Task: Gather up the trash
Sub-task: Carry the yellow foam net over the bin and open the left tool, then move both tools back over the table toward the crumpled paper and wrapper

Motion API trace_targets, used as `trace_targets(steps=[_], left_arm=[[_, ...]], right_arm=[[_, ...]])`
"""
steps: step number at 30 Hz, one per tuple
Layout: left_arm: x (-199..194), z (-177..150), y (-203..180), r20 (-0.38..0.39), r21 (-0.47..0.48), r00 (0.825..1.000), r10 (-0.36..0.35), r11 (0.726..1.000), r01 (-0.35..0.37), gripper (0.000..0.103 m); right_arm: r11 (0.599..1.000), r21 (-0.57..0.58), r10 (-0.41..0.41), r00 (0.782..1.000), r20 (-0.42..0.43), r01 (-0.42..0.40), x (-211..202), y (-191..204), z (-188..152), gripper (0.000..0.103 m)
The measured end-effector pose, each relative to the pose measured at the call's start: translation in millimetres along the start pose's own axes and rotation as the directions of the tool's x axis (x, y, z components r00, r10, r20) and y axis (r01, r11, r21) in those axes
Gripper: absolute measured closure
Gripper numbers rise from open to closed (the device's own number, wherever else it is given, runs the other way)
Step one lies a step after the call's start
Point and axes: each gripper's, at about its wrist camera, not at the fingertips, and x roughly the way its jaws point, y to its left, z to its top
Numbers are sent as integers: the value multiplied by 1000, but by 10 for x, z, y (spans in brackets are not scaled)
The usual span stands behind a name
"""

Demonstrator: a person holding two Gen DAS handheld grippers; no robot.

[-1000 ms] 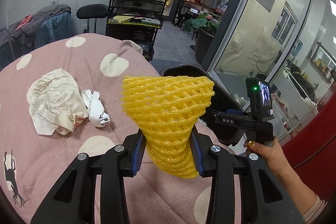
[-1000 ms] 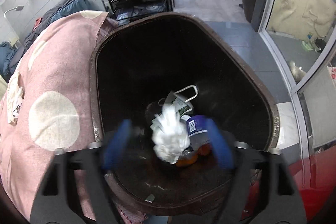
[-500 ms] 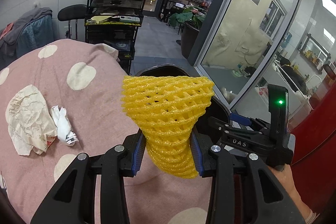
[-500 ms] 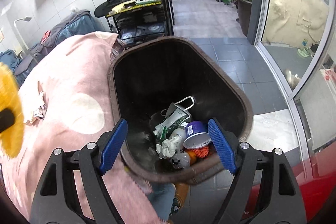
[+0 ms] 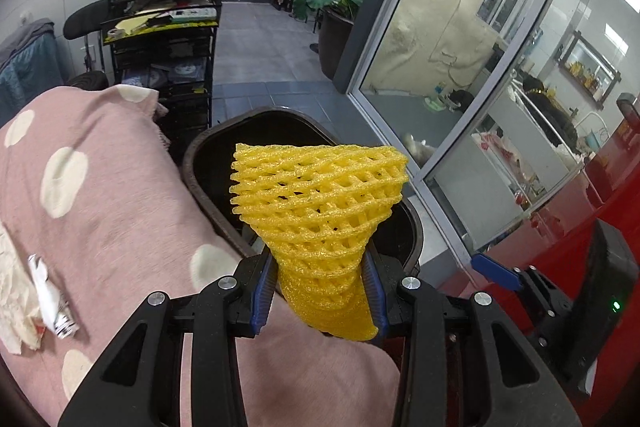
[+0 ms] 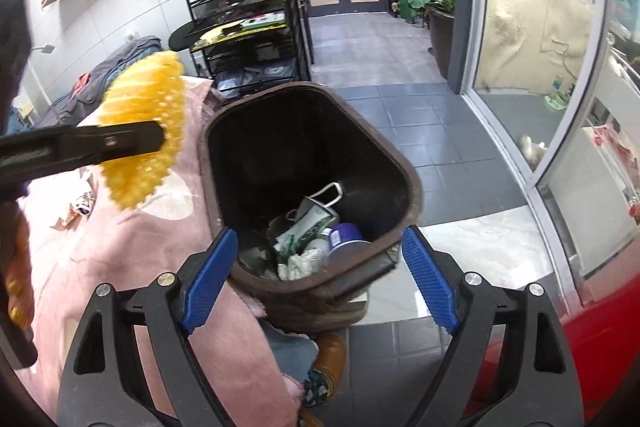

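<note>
Left gripper point(image 5: 320, 291) clamped on yellow foam net point(image 5: 320, 203) near the bin point(image 6: 408, 183), right gripper point(image 6: 318, 279) spread wide and empty, crumpled paper point(image 5: 14, 303) far left on pink cloth point(image 5: 120, 211)

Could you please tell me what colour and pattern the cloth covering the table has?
The cloth is dusty pink with large cream dots, clearest in the left wrist view.

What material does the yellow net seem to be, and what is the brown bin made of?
The yellow net, held in the left tool, looks like soft foam mesh, matte: open lattice of puffy strands, pinched narrow between the pads. The brown bin seems hard plastic with a smooth, slightly dull finish: thin rigid rim, dark even walls. Plastic is likely, not certain.
</note>
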Motion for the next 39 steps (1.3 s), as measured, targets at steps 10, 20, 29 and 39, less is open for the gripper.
trace_targets(steps=[10, 20, 29, 39], left_arm=[[449, 55, -95, -103, 17, 994, 21, 1000, -19, 65], [784, 83, -185, -173, 28, 984, 39, 999, -34, 65], [871, 68, -188, -180, 20, 981, 65, 998, -63, 29], [723, 58, -210, -142, 61, 984, 111, 993, -103, 12]], right_arm=[[999, 44, -23, 1000, -14, 24, -84, -224, -124, 20], [997, 68, -46, 999, -18, 47, -131, -385, -173, 20], [996, 75, -54, 998, -20, 55, -149, -449, -226, 20], [995, 89, -48, 999, -22, 50, -163, -457, -245, 17]])
